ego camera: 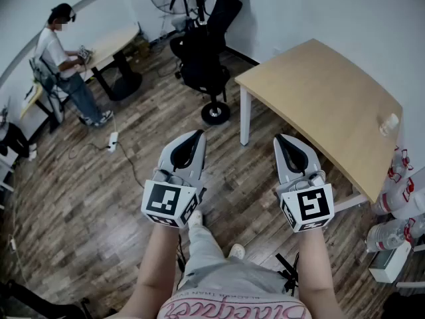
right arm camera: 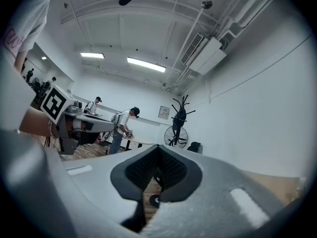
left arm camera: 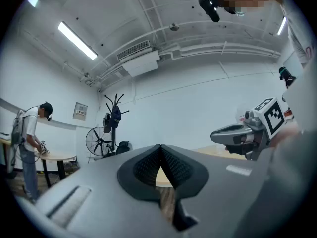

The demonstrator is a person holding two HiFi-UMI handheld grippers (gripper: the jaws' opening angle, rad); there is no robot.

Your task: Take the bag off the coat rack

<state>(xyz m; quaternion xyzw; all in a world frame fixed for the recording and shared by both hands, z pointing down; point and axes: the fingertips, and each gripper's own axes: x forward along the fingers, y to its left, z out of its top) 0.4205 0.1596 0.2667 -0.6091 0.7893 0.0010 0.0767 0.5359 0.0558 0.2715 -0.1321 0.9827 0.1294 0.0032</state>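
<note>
Both sets of jaws are sitting closed, nothing between them. L gripper [ego camera: 195,138] and R gripper [ego camera: 285,142] are being held side by side at waist height, pointing fwd.

Bag [ego camera: 199,58] is hanging dark on the rack [ego camera: 200,12], at 12 o'clock from the jaws, well apart across open floor [ego camera: 99,205]. Rack is standing upright w/ the bag's long axis running down along the pole, so the lift is looking like up-and-off a hook, not a sideways pull.

Nearer hand: judging L, since the rack base [ego camera: 216,113] is lying nearly in line w/ it. R is sitting off toward the counter [ego camera: 332,105] at 2 o'clock.

Views differing:
- Head view is giving the floor path, the base and a person [ego camera: 63,58] at 10 o'clock, but is squashing the rack from above, so hook height isn't readable.
- Gripper views are showing the rack side-on, hooks branching at top, bag high on the pole, fan [left arm camera: 96,142] just beside. In L's view the rack is at 10 o'clock of the jaws, in R's about 1 o'clock.

Approach is needing to come first, jaws opening later.
</note>
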